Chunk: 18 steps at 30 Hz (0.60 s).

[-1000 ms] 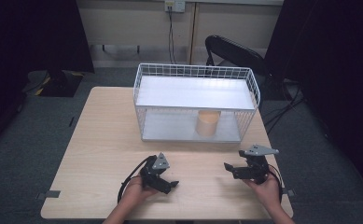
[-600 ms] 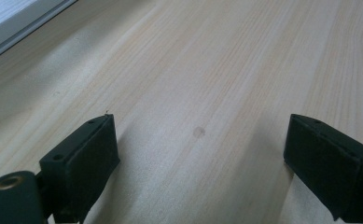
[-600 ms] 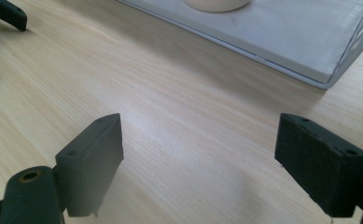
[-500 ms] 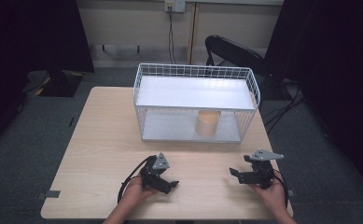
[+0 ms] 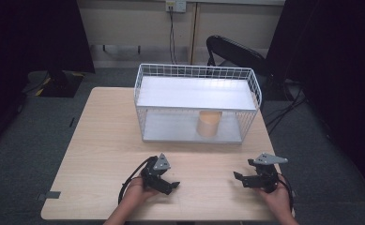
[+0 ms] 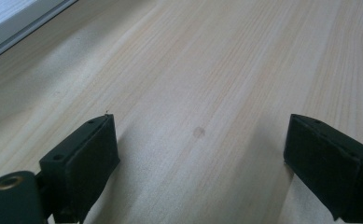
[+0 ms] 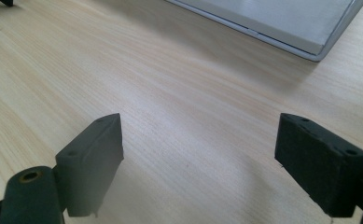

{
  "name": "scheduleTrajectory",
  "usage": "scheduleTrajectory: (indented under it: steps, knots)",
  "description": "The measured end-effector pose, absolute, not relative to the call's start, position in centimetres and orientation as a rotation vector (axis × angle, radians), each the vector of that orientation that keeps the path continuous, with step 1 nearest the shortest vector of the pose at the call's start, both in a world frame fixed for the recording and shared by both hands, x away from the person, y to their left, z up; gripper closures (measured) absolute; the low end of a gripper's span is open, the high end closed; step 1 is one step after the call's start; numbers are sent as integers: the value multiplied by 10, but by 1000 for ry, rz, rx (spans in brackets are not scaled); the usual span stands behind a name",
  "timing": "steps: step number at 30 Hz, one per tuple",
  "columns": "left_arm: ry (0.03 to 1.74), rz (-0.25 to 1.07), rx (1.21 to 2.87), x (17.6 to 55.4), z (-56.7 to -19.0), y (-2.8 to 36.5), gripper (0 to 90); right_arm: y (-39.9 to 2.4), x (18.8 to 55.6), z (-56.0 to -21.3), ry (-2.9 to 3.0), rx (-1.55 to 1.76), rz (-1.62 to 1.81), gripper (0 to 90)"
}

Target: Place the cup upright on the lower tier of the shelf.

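- Two claws sit at the near edge of the worktop (image 5: 105, 140), each held in one of the person's hands.
- Left claw (image 5: 168, 180): rests low on the wood, jaws spread wide apart, nothing between them; the left gripper view shows bare wood grain between its jaws.
- Right claw (image 5: 243, 177): held just above the wood, jaws likewise wide apart and empty.
- Both claws lie well apart from each other.
- Wire basket (image 5: 255, 91): stands farther back on the worktop, with a flat white shelf across its top.
- Tan cylinder (image 5: 209, 123): stands upright inside the basket on its lower floor, beneath the shelf, near the front wire wall, well apart from both claws.
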State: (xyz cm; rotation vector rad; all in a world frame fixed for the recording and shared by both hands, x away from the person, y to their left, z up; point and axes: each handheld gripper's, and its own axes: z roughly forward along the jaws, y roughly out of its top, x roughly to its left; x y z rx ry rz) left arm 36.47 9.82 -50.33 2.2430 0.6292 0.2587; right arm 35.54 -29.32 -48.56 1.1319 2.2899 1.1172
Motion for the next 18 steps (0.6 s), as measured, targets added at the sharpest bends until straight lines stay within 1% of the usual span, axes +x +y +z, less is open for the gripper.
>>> scheduleTrajectory:
  steps: [11, 18]
  knots:
    - [629, 258, 2243, 365, -503, 98, 94, -293, 351, -500, 2299, 1119, 1036, 149]
    - [629, 259, 2243, 365, -503, 98, 94, -290, 349, -501, 2314, 1076, 1004, 142]
